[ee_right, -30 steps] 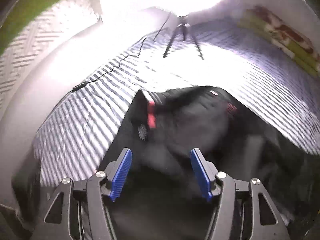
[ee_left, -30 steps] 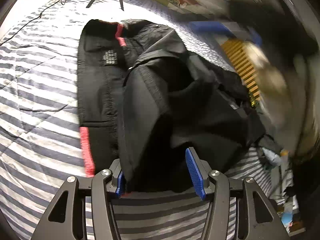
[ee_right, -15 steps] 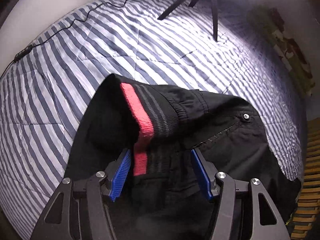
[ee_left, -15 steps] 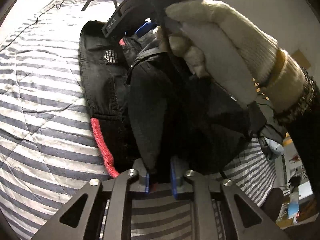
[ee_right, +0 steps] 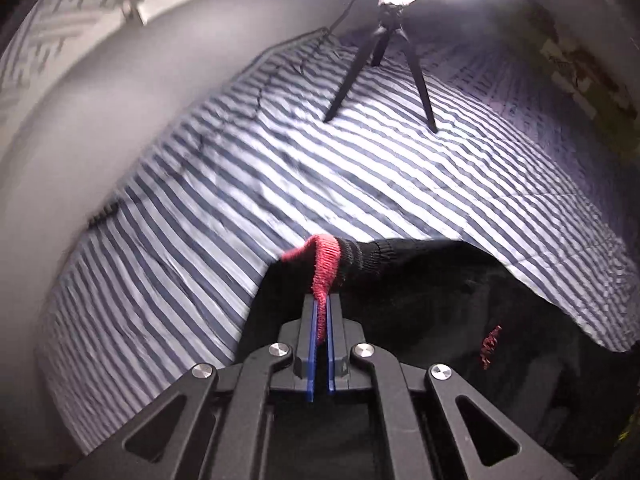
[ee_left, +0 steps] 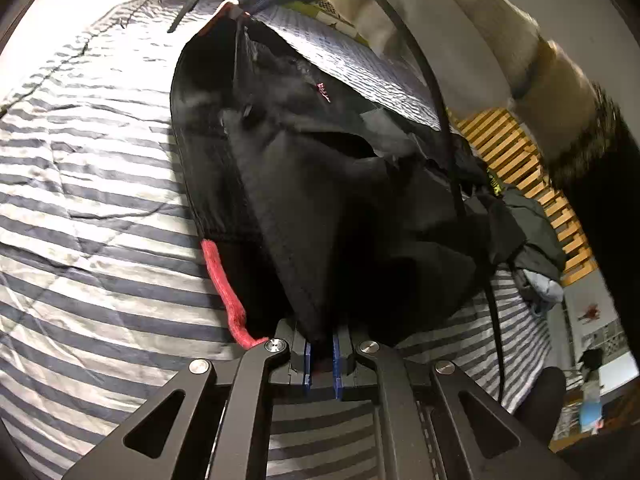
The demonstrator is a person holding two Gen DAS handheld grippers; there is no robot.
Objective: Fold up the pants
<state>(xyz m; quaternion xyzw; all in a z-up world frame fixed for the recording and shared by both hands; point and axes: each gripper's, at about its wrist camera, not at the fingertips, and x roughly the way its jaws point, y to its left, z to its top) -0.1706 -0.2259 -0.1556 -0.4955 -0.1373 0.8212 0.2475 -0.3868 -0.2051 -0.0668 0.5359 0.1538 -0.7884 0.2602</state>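
Left wrist view: the left gripper (ee_left: pixel 320 350) is clamped on a fold of the black pants (ee_left: pixel 340 208). The garment extends ahead of the fingers across the striped quilt (ee_left: pixel 88 184); a red knit cuff (ee_left: pixel 224 288) lies just left of the fingers. Right wrist view: the right gripper (ee_right: pixel 320 320) is closed on the red knit band (ee_right: pixel 324 268) at the pants' edge, black fabric spreading right of the fingers. A tripod (ee_right: pixel 384 52) stands well ahead.
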